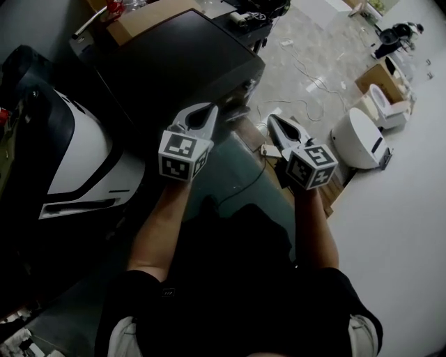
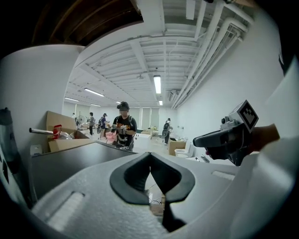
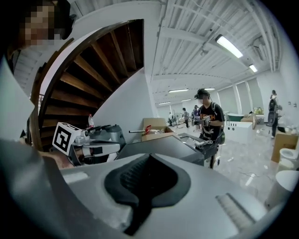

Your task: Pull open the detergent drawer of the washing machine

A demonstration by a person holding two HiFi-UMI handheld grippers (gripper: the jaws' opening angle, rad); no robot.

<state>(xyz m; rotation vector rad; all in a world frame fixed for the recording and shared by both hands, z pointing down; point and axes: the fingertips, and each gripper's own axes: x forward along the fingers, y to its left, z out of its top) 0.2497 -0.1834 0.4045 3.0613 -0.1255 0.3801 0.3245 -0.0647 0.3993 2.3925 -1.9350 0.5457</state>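
Note:
The washing machine point(image 1: 174, 63) is a dark box at the top middle of the head view, its flat top facing me. I cannot make out its detergent drawer. My left gripper point(image 1: 210, 110) hangs just off the machine's near right corner, jaws shut on nothing. My right gripper point(image 1: 272, 120) is level with it further right, over the floor, also shut and empty. The left gripper view looks over its closed jaws point(image 2: 150, 156) across the dark top point(image 2: 70, 163). The right gripper view shows closed jaws point(image 3: 149, 158), the machine point(image 3: 163, 142) and the left gripper point(image 3: 93, 140).
A white and black appliance point(image 1: 77, 153) stands at the left. White toilets point(image 1: 359, 139) and cardboard boxes point(image 1: 380, 77) sit on the floor at the right, with cables point(image 1: 306, 84) between. A box point(image 1: 146, 17) rests behind the machine. Several people point(image 2: 122, 126) stand far off.

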